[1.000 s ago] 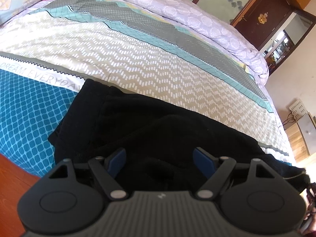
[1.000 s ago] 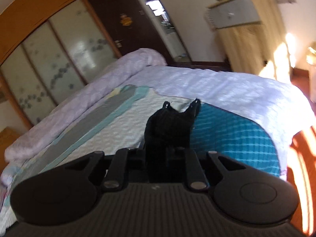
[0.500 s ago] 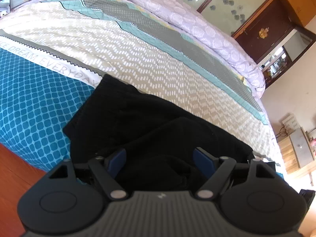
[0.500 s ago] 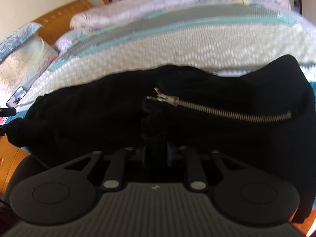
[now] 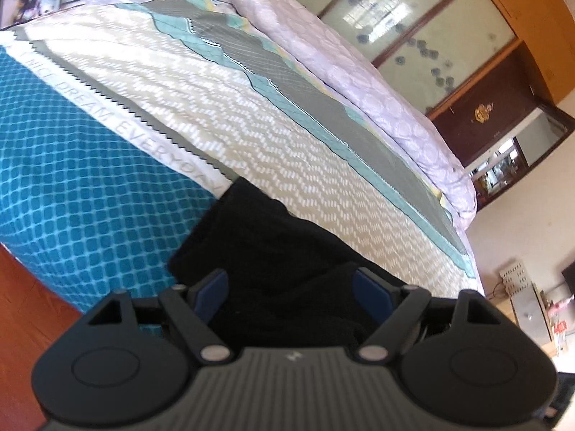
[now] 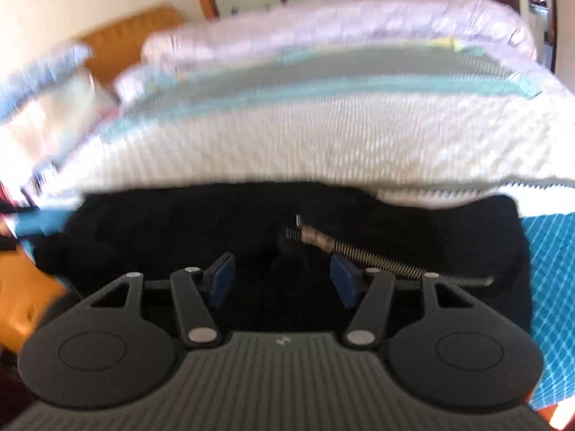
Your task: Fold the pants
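- Pants (image 5: 280,251), black, lie bunched at the bed (image 5: 251,118) edge, zipper (image 6: 359,248) showing
- left gripper (image 5: 291,291) spread wide, grasping nothing
- right gripper (image 6: 282,278) jaws opening, pads clear of the cloth

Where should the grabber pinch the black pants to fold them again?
Probably the far corner of the black pants, beside the teal part of the bedspread. Come in low from the near bed edge. The cloth ends there in a thick free edge, away from the metal zipper, which pads could slip on. The right gripper is opening, pressing on nothing.
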Demonstrator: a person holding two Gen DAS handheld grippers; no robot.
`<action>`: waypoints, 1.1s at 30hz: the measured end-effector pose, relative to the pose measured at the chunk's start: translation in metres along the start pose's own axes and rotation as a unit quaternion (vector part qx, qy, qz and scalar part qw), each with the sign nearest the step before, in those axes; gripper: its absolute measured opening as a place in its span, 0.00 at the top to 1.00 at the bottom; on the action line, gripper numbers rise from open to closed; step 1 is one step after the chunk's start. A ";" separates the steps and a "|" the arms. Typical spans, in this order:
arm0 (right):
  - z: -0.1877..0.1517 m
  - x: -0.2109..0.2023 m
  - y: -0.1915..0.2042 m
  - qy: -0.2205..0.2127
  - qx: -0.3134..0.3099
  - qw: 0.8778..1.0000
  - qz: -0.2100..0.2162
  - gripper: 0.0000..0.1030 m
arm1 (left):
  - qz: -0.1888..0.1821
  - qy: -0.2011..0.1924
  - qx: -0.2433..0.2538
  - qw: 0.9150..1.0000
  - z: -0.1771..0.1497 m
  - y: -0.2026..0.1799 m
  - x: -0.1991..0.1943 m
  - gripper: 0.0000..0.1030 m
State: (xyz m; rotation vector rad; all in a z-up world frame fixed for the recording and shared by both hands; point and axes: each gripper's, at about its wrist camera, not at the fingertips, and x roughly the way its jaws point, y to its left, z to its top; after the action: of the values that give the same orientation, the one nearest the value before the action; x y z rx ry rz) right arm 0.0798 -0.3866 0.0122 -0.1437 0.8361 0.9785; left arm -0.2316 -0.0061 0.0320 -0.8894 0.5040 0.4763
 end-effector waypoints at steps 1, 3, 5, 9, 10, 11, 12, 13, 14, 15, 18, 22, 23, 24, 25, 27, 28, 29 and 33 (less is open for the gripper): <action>-0.001 0.014 0.001 0.022 -0.012 1.000 -0.007 0.41 | 0.002 0.000 -0.002 1.000 0.000 0.003 -0.001 0.23; -0.015 0.035 0.004 0.054 -0.038 0.997 -0.034 0.47 | 0.008 0.002 -0.007 1.000 -0.002 0.009 -0.003 0.23; -0.019 0.035 0.014 0.040 -0.093 0.993 -0.063 0.64 | 0.011 0.001 -0.013 1.000 -0.003 0.014 -0.006 0.23; 0.005 0.005 0.012 0.012 -0.054 0.997 -0.051 0.82 | 0.013 -0.004 -0.027 1.000 -0.005 0.026 -0.010 0.23; 0.008 -0.004 0.016 0.001 -0.061 0.997 -0.043 0.82 | 0.014 -0.004 -0.032 0.999 -0.006 0.029 -0.009 0.23; 0.011 -0.011 0.020 -0.005 -0.070 0.997 -0.032 0.82 | 0.014 -0.003 -0.036 0.999 -0.006 0.031 -0.008 0.23; 0.011 -0.014 0.024 -0.004 -0.074 0.997 -0.019 0.81 | 0.014 -0.002 -0.040 0.999 -0.006 0.032 -0.008 0.23; 0.006 -0.013 0.025 0.006 -0.075 0.997 -0.005 0.76 | 0.013 0.000 -0.041 0.999 -0.007 0.034 -0.006 0.23; 0.000 -0.005 0.027 0.024 -0.074 0.997 0.002 0.74 | 0.012 0.003 -0.041 0.999 -0.007 0.035 -0.005 0.23; -0.007 0.008 0.028 0.050 -0.079 0.996 0.000 0.60 | 0.012 0.005 -0.042 0.999 -0.009 0.036 -0.004 0.23; -0.020 0.023 0.033 0.072 -0.098 0.992 -0.040 0.47 | 0.009 0.006 -0.044 0.999 -0.009 0.039 -0.005 0.23; -0.003 -0.012 0.030 0.027 -0.067 0.997 -0.031 0.42 | 0.008 -0.011 -0.053 0.999 -0.007 0.045 -0.013 0.17; -0.002 -0.024 0.032 0.007 -0.062 0.998 -0.032 0.42 | 0.008 -0.012 -0.058 0.998 -0.007 0.048 -0.013 0.17; 0.004 -0.034 0.031 -0.016 -0.052 0.998 -0.029 0.42 | 0.007 -0.011 -0.063 0.998 -0.006 0.051 -0.011 0.17; 0.009 -0.043 0.028 -0.038 -0.035 0.998 -0.022 0.42 | 0.006 -0.008 -0.069 0.998 -0.007 0.054 -0.009 0.17; 0.015 -0.051 0.020 -0.074 0.017 0.997 -0.016 0.42 | 0.001 -0.001 -0.078 0.997 -0.008 0.058 -0.006 0.17; 0.015 -0.052 0.016 -0.084 0.045 0.995 -0.016 0.42 | -0.001 0.002 -0.079 0.997 -0.009 0.058 -0.005 0.17; 0.014 -0.049 0.012 -0.092 0.073 0.993 -0.018 0.42 | -0.003 0.004 -0.076 0.997 -0.009 0.057 -0.005 0.17; -0.002 0.001 0.003 -0.030 0.177 0.984 -0.006 0.44 | -0.004 0.004 -0.050 0.999 -0.010 0.046 -0.004 0.15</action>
State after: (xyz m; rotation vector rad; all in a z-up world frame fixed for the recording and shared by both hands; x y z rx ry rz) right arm 0.0766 -0.3850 0.0104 0.1860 0.9382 0.8053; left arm -0.2636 0.0095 0.0015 -0.9886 0.4881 0.4945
